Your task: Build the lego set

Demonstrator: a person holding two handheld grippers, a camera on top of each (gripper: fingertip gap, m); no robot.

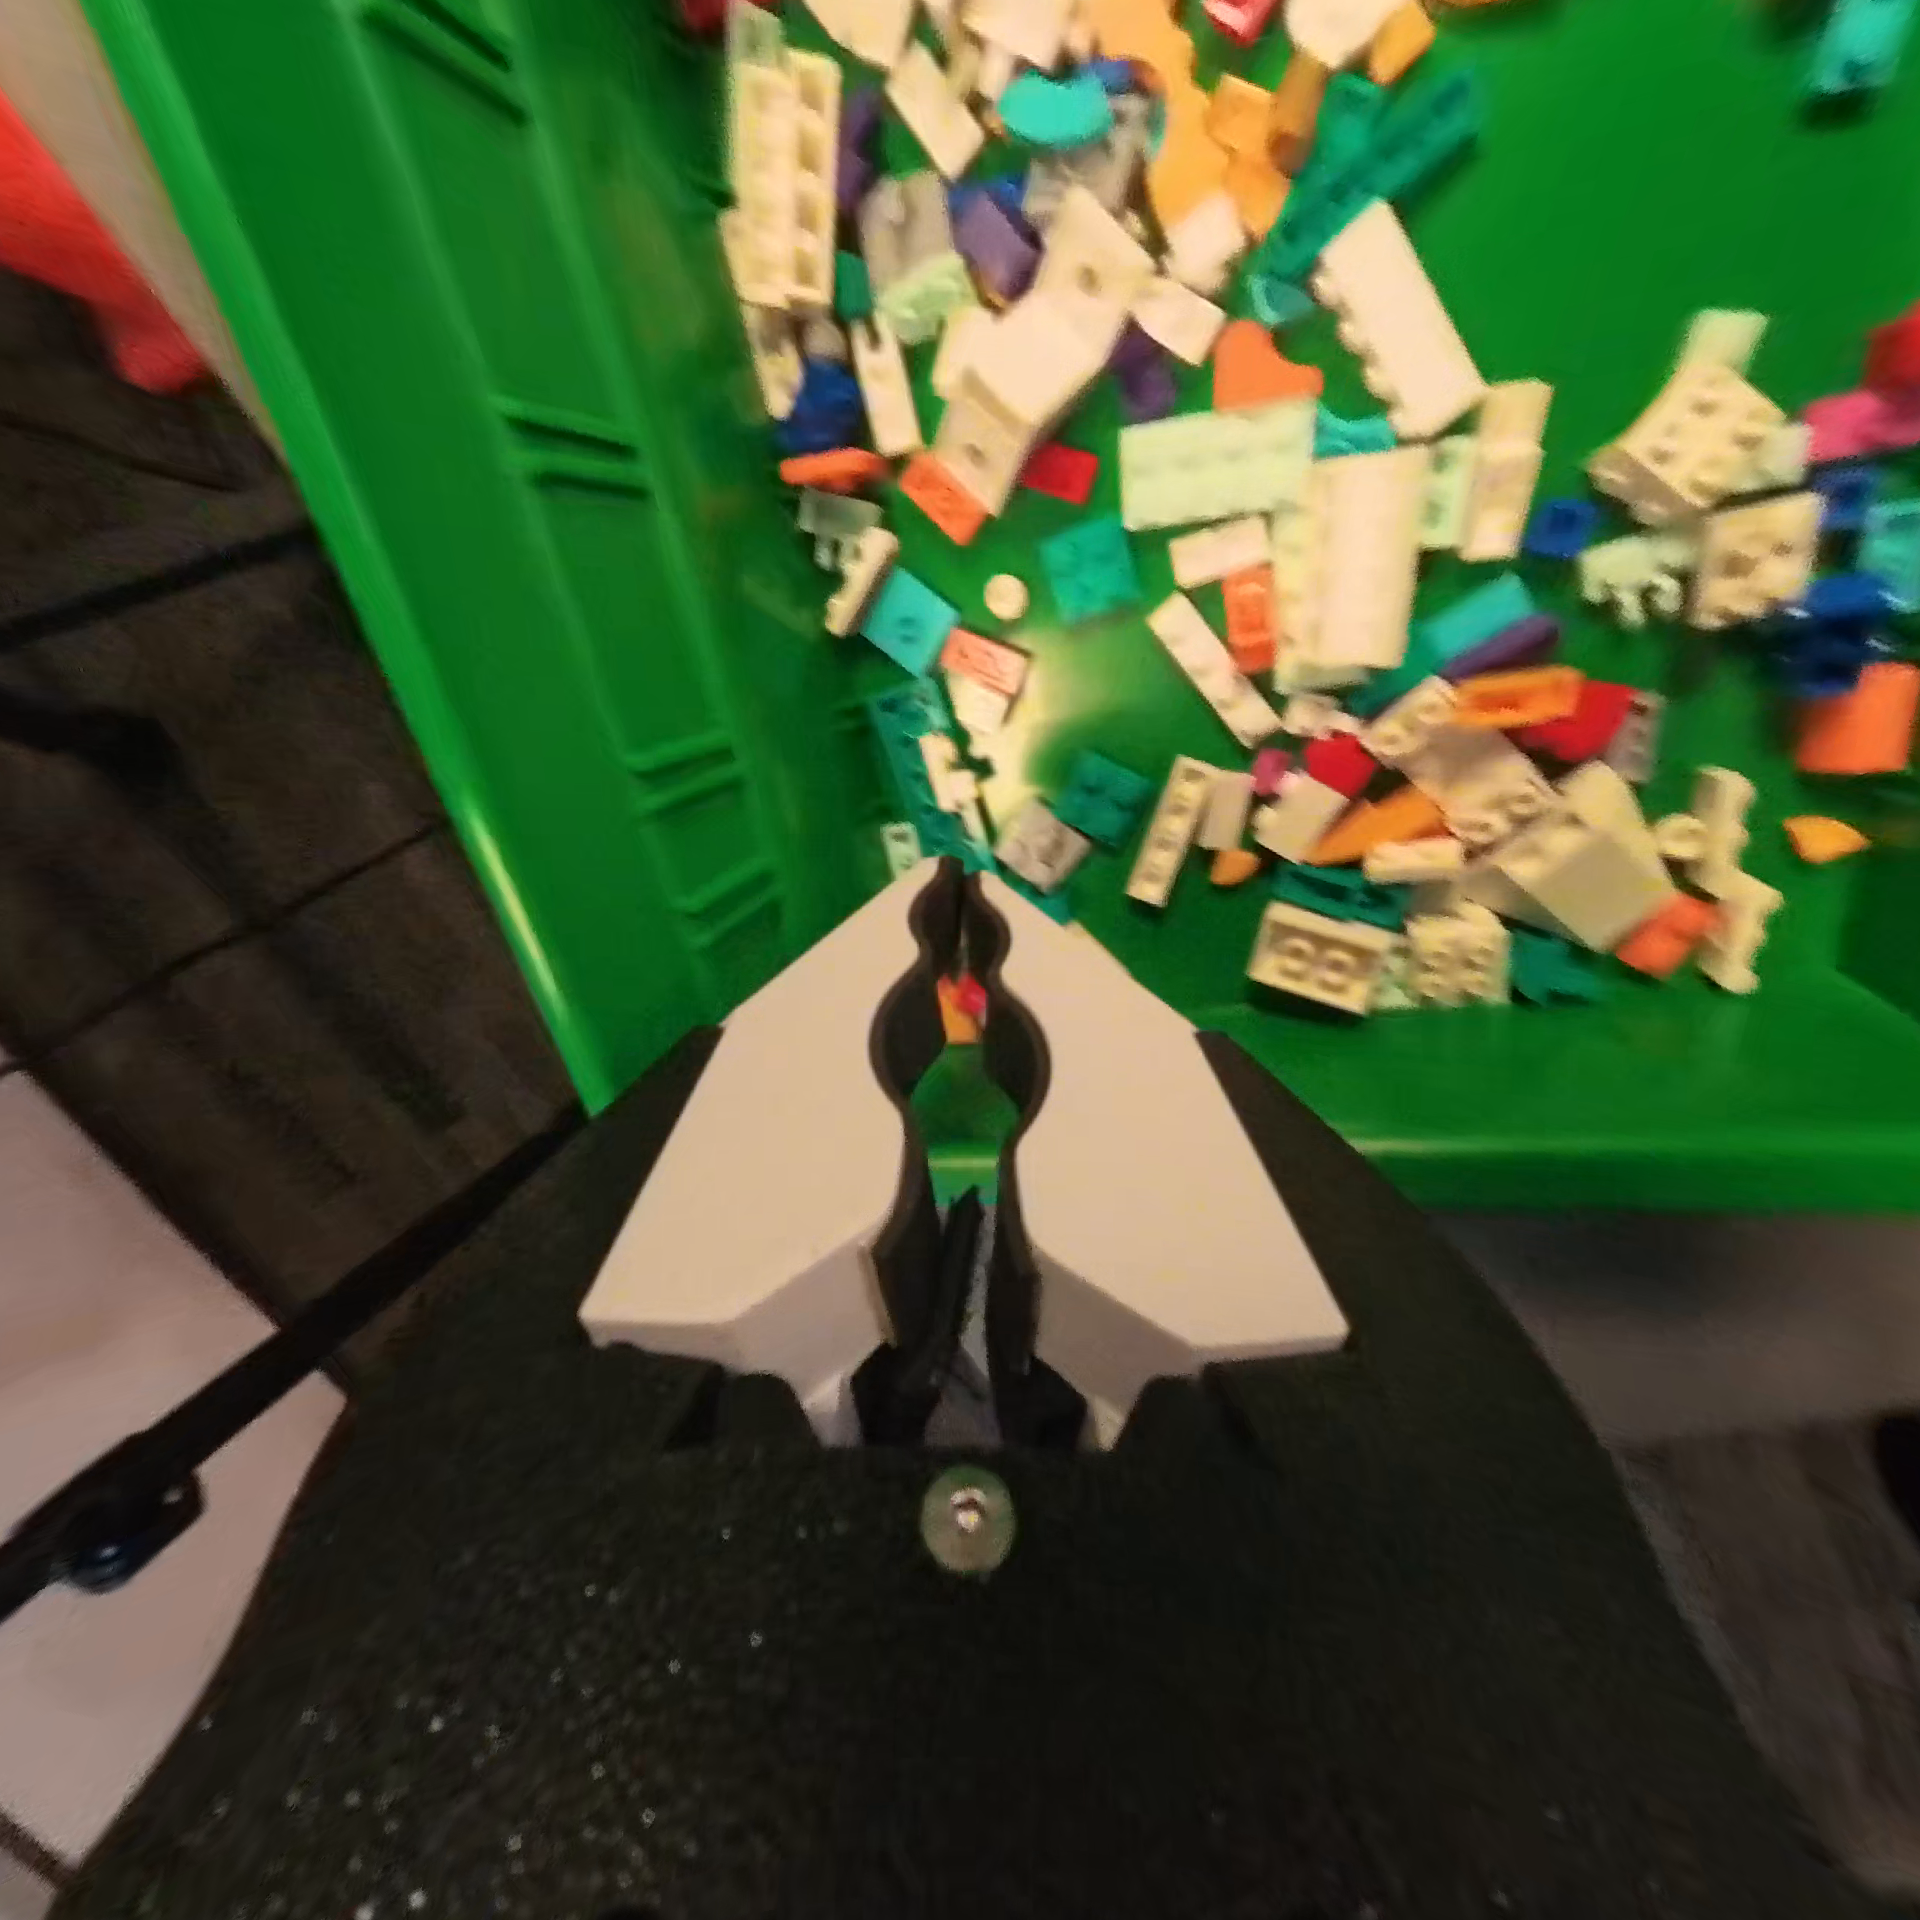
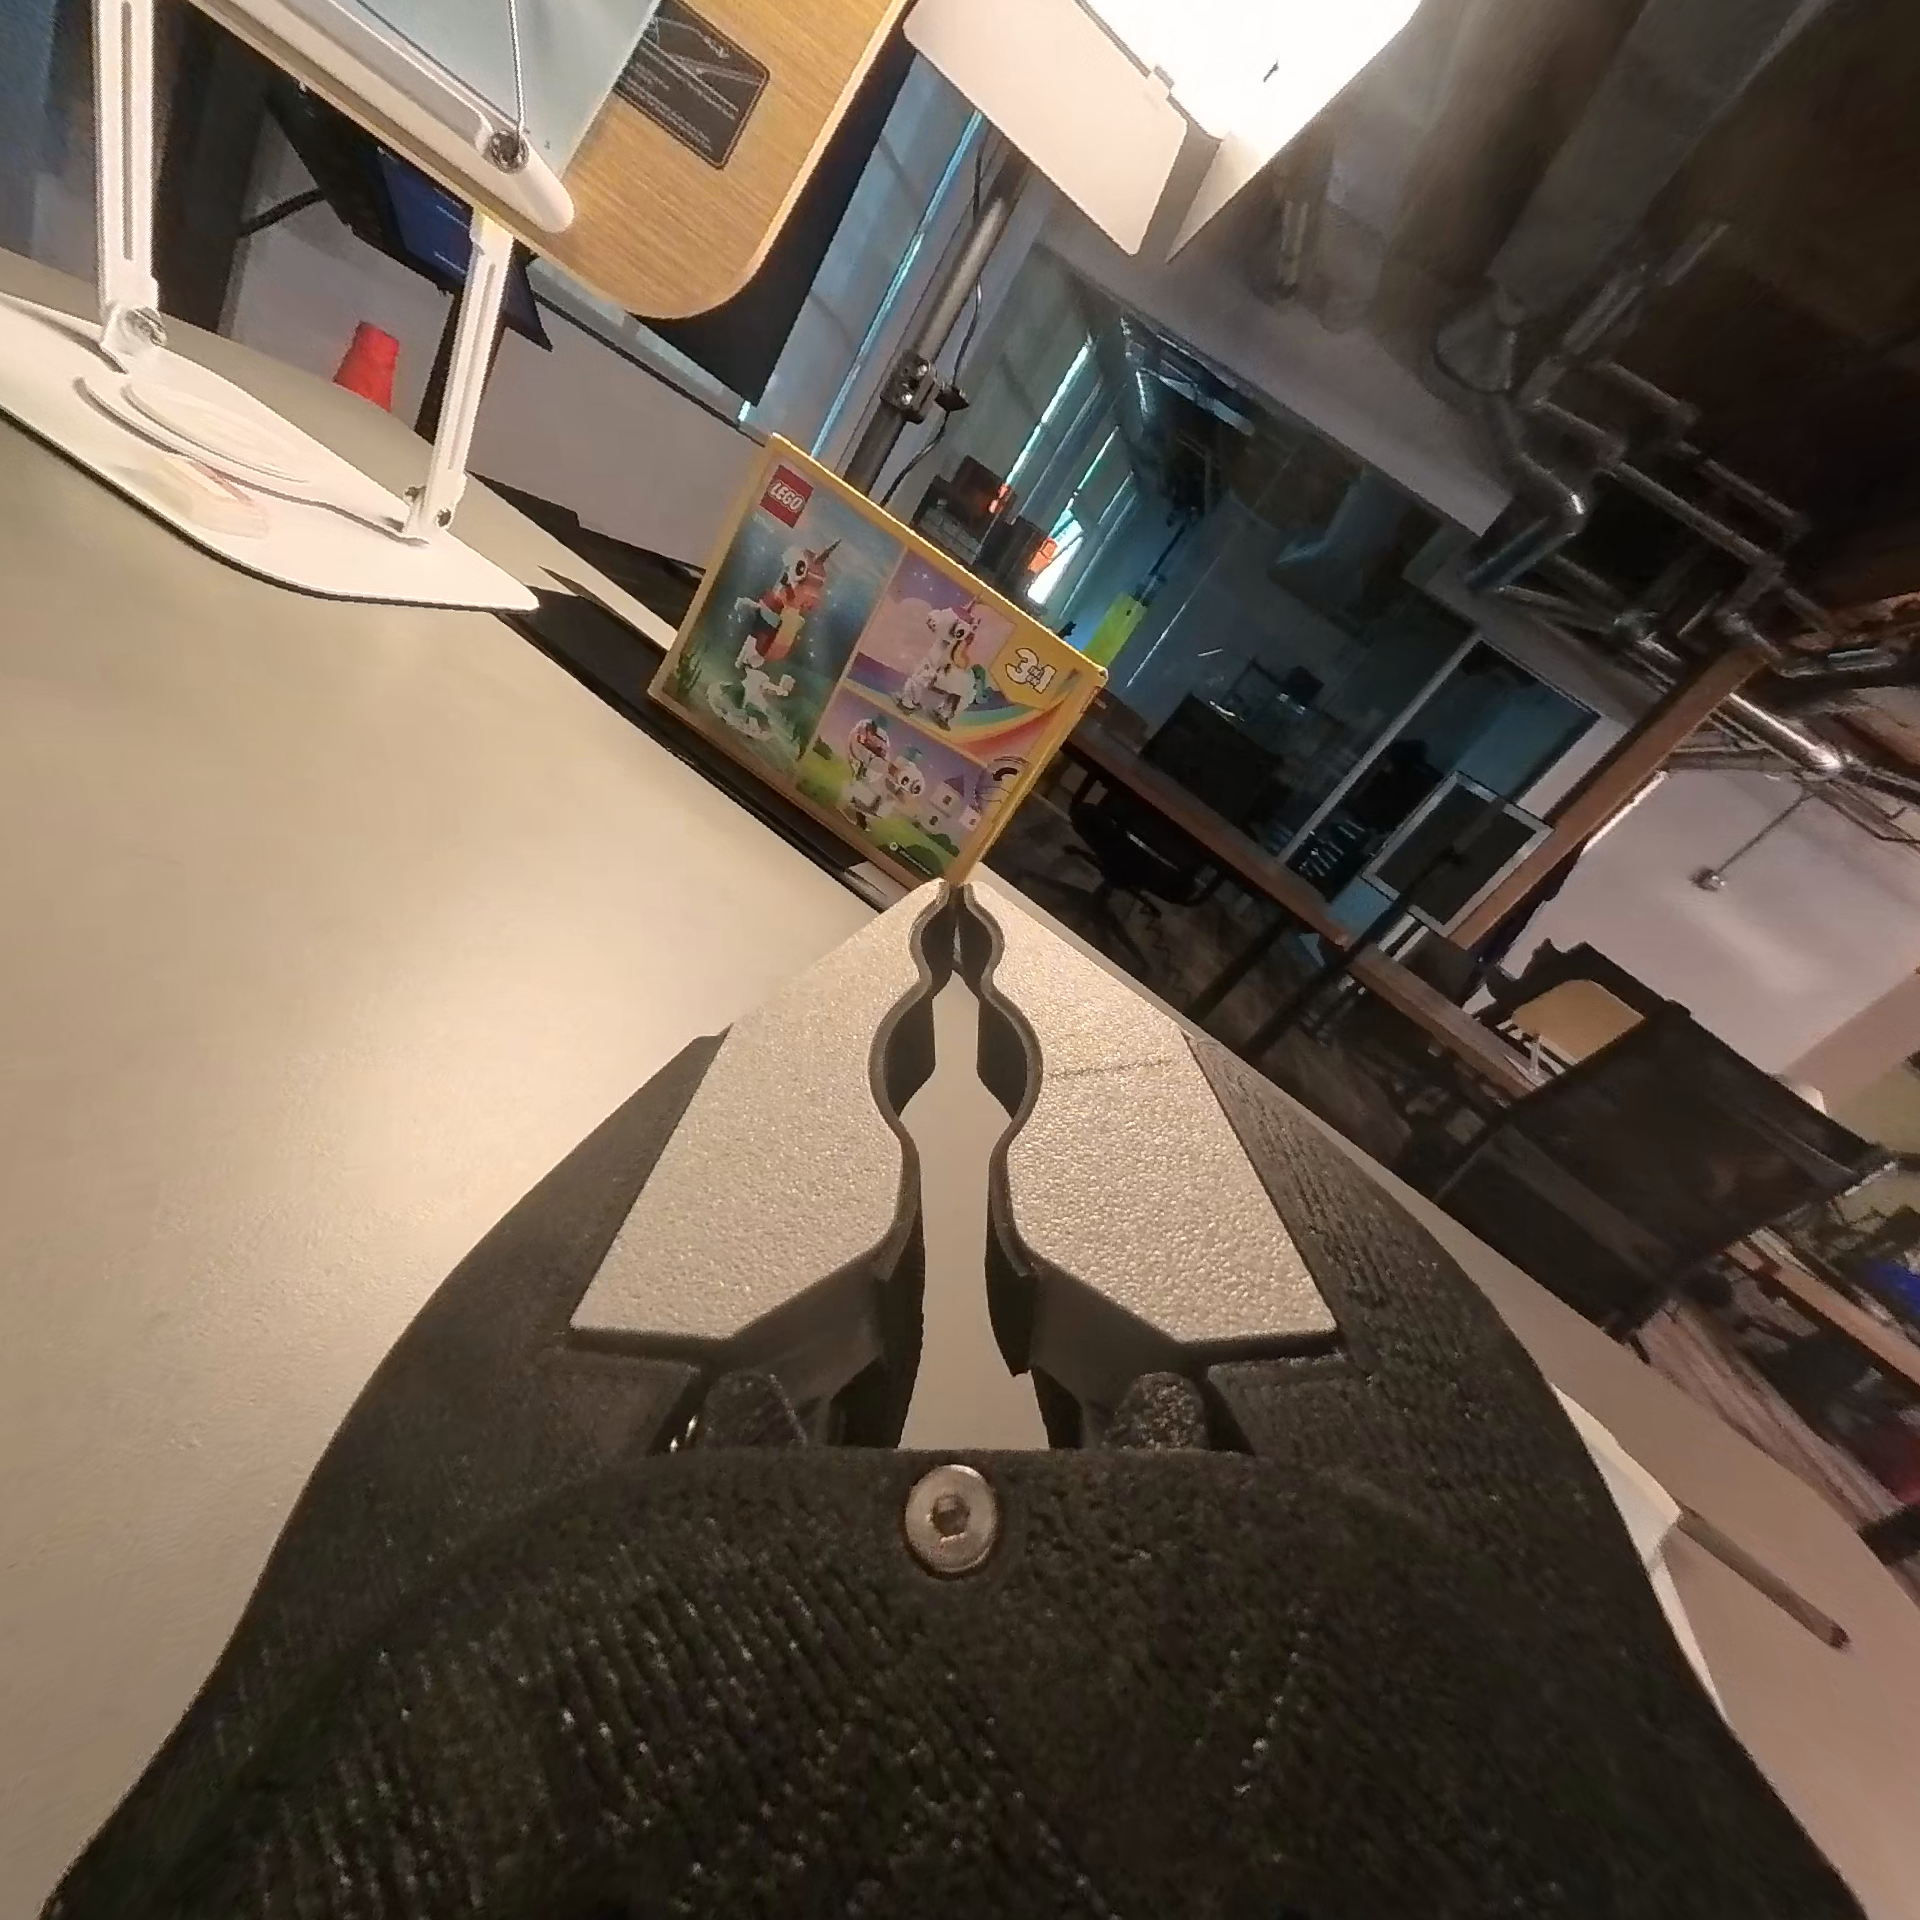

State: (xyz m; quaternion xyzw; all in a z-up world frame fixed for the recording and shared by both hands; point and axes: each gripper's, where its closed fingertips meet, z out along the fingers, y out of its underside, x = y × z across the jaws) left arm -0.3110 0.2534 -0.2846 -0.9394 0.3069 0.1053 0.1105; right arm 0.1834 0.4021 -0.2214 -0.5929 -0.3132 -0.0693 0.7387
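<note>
Across the floor of a green tray point(image 1: 1558, 1091) lies a loose heap of lego pieces point(image 1: 1195, 499), mostly white with teal, orange, red, blue and purple among them. Motion blur smears the whole left wrist view, so single bricks are hard to tell apart, and the heap runs off the top and right edges. The left gripper point(image 1: 961, 883) hangs above the tray's near corner with its fingertips pressed together; nothing seems to sit between the tips. A small red and orange bit shows through the gap farther back, though whether it lies in the tray below or is held cannot be told. Beside the tray's ribbed green wall sits dark foam matting point(image 1: 208, 779), with something red cut off at the left edge.

Over on the right wrist view, the right gripper point(image 2: 951, 888) is closed at its tips and empty, low over a pale table point(image 2: 312, 935). Beyond it the lego box point(image 2: 873, 686) stands upright near the table's far edge. A white lamp stand point(image 2: 457, 353) rises at upper left, its head cropped.
</note>
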